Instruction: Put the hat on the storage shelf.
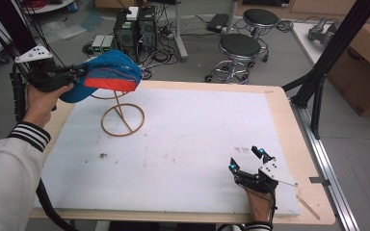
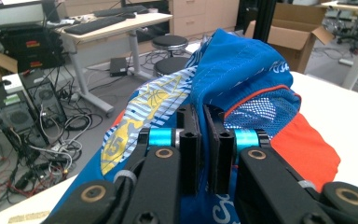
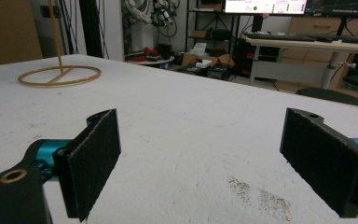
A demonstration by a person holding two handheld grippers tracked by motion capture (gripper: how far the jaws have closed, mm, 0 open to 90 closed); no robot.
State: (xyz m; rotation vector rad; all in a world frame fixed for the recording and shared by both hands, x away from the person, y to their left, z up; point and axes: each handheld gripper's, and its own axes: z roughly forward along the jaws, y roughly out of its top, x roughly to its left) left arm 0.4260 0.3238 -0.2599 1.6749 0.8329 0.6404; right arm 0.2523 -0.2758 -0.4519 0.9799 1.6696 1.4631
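Over the table [image 1: 183,144], left tongs [image 1: 79,73] raised clamping cap [image 1: 108,72]; right tongs [image 1: 244,160] low, spread.

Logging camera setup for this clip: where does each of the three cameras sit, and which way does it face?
High view: above the person's side, looking forward and down on the table; sleeve, both hands, left gripper, right gripper.
Left gripper view: along its jaws, shut on the blue cap, toward desks.
Right gripper view: low over the table, open jaws, toward the wire hat stand.
Shared: the cap and the stand also show in the high view.
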